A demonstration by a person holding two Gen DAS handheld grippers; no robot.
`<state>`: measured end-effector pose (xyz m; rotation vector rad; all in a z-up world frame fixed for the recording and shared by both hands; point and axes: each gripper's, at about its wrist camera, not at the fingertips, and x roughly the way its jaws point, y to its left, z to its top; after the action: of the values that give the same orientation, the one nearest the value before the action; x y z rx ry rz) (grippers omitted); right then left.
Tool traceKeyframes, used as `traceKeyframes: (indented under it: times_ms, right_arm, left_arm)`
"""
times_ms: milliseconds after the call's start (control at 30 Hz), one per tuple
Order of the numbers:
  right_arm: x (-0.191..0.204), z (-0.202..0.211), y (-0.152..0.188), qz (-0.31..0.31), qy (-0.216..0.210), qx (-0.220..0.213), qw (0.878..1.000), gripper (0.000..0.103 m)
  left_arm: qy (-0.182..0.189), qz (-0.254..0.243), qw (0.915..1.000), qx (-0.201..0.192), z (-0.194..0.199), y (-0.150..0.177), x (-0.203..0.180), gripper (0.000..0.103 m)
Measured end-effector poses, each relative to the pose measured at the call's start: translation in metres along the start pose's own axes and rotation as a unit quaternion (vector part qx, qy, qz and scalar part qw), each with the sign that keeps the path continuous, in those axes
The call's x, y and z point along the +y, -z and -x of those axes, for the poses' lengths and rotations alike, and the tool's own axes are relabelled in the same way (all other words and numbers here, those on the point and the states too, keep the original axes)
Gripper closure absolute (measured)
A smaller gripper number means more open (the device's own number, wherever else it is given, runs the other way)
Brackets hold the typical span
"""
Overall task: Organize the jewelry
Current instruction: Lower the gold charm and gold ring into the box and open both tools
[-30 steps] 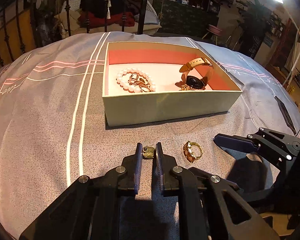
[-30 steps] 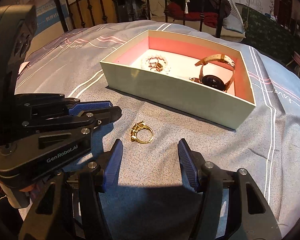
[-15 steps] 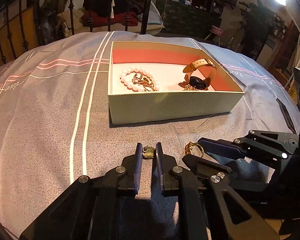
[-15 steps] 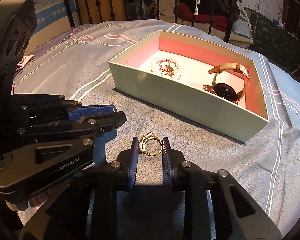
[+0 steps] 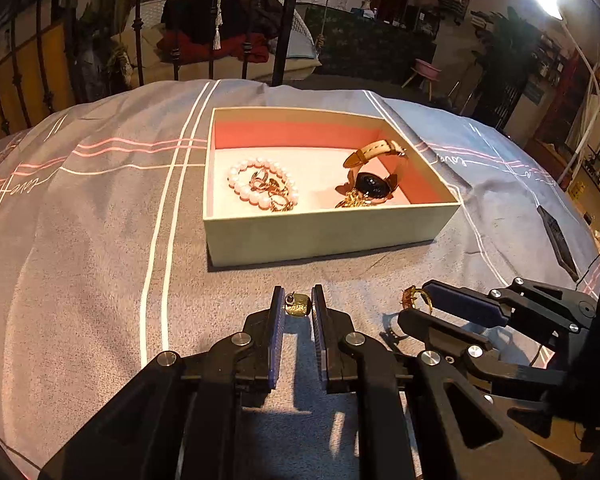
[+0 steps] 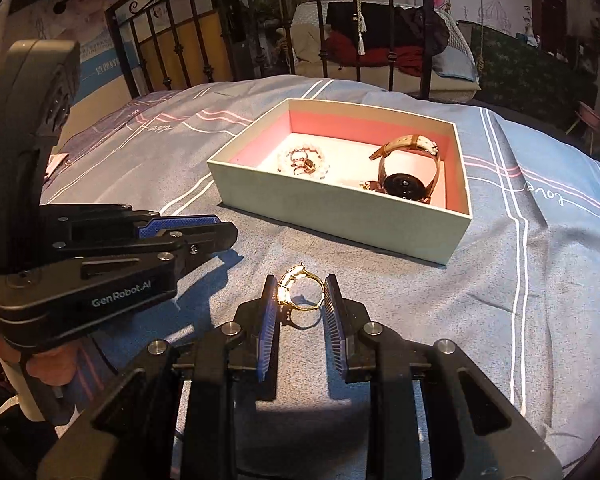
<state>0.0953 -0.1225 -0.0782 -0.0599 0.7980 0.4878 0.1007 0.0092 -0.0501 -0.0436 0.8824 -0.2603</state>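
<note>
Two hand-held grippers hover low over a grey bedspread (image 5: 100,240), each clamped on a small gold piece, just in front of an open box (image 5: 324,236) with a pink lining. The step in hand looks like carrying both pieces into the box. To do it well, lift each clear of the near wall before moving forward, keep the squeeze steady, and let go low over the bare white floor in the middle, so nothing bounces or tangles with the pearl bracelet (image 5: 262,185) on the left or the watch (image 5: 374,182) on the right.

The left gripper (image 5: 298,305) is nearly closed, its pads pinching a small gold charm (image 5: 299,305) at the very tips. The right gripper (image 6: 302,294) (jaws a little wider) grips a gold ring (image 6: 302,292) with a pale stone, held edge-on above its shadow.
</note>
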Motion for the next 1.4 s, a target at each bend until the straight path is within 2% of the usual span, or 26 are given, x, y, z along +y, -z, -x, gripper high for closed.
traceKeyframes:
  times_ms: [100,267,500,633,800,1400]
  right_arm:
    - [-0.006,0.005,-0.013,-0.002,0.011,-0.018,1.0,0.078]
    - [-0.024,-0.001,-0.044,-0.025,0.031,-0.046,0.998,0.078]
    - [-0.04,-0.014,-0.082,-0.035,0.069,-0.075,0.994,0.078]
    - [-0.046,-0.026,-0.093,-0.036,0.076,-0.067,0.994,0.078]
    - [-0.048,-0.036,-0.091,-0.033,0.074,-0.051,0.995,0.078]
    - [-0.048,-0.046,-0.085,-0.021,0.069,-0.025,0.997,0.078]
  left_arm:
    - [0.003,-0.004,0.9998,-0.021,0.009,-0.022,-0.004,0.09]
    - [-0.015,0.002,0.9991,-0.038,0.003,-0.068,-0.005,0.09]
    - [-0.033,0.016,0.9984,-0.043,-0.017,-0.108,-0.007,0.09]
    - [-0.042,0.014,0.9986,-0.029,-0.033,-0.111,-0.007,0.09]
    - [-0.045,0.022,0.9986,-0.013,-0.048,-0.11,-0.001,0.09]
    - [-0.048,0.02,0.9985,0.019,-0.066,-0.106,0.003,0.09]
